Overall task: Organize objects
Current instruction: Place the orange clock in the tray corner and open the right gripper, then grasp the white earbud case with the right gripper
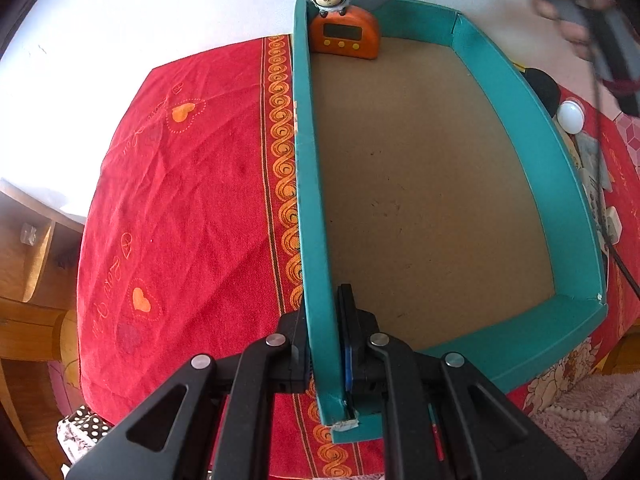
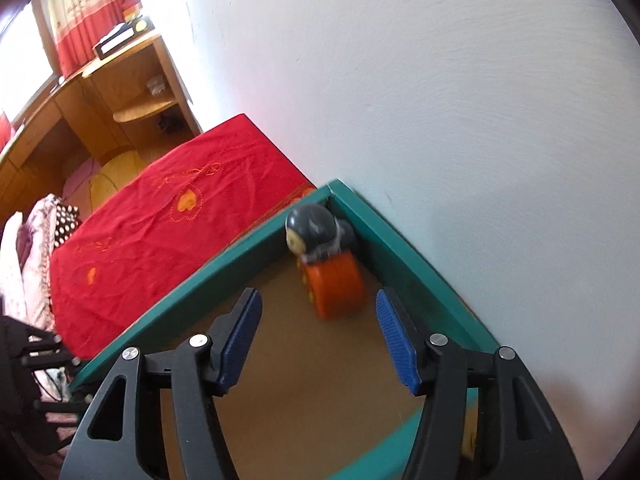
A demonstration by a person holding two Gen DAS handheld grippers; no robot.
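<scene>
Partly blurred: orange timer (image 2: pixel 335 289), monkey figure (image 2: pixel 314 231) atop, face smeared.

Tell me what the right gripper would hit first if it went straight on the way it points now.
Most likely the orange timer with the monkey figure, standing in the teal box corner just ahead of the open right gripper. Depth is hard to judge.

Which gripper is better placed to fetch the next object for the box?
Probably the right gripper: it is open and empty above the orange timer. The left gripper is clamped on the box wall.
</scene>
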